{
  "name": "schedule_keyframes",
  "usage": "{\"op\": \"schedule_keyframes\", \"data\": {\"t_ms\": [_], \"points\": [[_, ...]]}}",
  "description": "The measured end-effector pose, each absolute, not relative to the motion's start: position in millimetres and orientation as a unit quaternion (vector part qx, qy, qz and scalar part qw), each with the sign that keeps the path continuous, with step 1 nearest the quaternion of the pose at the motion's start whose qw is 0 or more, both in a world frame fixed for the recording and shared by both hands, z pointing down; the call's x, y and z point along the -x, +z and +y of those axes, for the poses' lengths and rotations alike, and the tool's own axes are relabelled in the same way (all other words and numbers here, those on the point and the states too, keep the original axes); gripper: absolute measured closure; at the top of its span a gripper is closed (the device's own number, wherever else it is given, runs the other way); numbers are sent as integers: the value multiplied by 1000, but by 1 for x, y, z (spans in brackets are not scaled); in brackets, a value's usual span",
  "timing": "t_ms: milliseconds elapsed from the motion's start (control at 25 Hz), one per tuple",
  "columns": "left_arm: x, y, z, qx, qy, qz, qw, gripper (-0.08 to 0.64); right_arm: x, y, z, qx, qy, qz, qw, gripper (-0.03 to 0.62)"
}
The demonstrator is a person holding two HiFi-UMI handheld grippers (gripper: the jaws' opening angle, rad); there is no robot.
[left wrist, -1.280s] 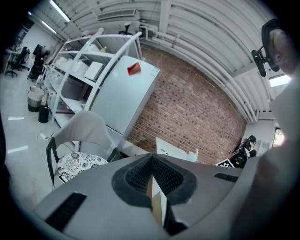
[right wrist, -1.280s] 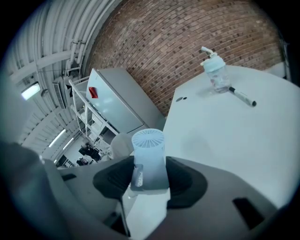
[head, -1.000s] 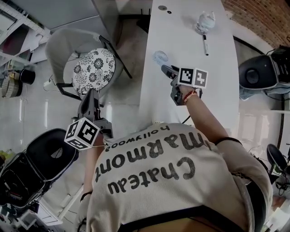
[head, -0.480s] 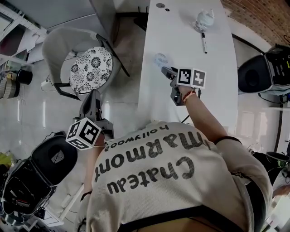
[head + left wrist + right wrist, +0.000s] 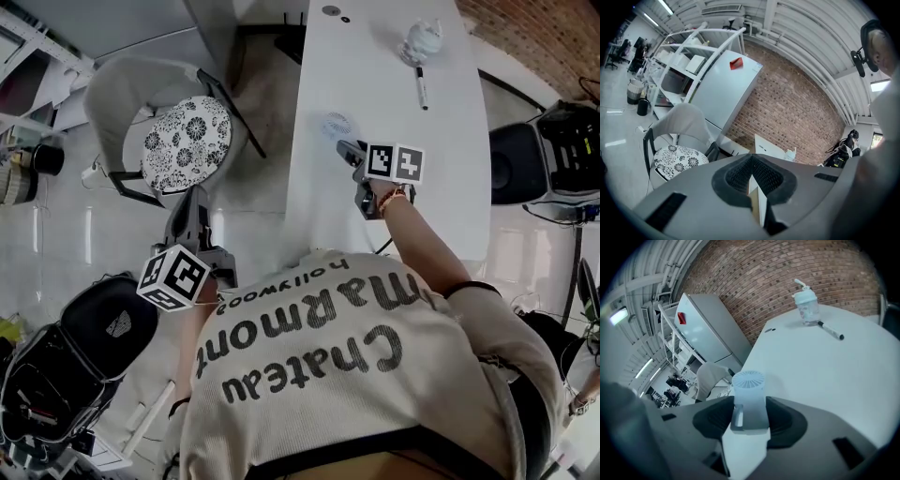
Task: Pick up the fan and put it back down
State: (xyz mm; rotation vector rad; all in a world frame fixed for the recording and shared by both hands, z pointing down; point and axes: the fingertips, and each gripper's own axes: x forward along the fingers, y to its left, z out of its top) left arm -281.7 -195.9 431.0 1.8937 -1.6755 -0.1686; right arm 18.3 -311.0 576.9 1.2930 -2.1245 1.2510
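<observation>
The small pale blue fan (image 5: 749, 394), with a round grille on top, stands upright between the pads of my right gripper (image 5: 750, 419), which is shut on its body. In the head view the fan (image 5: 335, 124) sits just past the right gripper (image 5: 347, 150), near the left edge of the long white table (image 5: 441, 187). Whether its base touches the table I cannot tell. My left gripper (image 5: 192, 204) hangs over the floor left of the table. Its jaws (image 5: 752, 161) are shut on nothing and point toward a chair.
A clear bottle (image 5: 420, 42) and a black marker pen (image 5: 422, 92) lie at the table's far end, also seen as bottle (image 5: 806, 305) and pen (image 5: 829, 330). A chair with a flowered cushion (image 5: 183, 136) stands left of the table. A black bag (image 5: 94, 328) lies on the floor.
The right gripper has sunk slightly toward the table with the fan still in its jaws. The left gripper has stayed where it was.
</observation>
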Motion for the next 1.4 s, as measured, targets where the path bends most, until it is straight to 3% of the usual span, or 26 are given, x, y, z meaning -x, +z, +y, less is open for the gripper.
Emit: {"op": "schedule_keyframes", "data": {"t_ms": [560, 1400], "points": [[281, 430, -190, -713, -63, -631, 298, 560, -29, 579, -311, -487, 412, -744, 198, 374], [284, 439, -194, -710, -60, -631, 306, 560, -32, 592, -314, -510, 325, -743, 286, 373]]}}
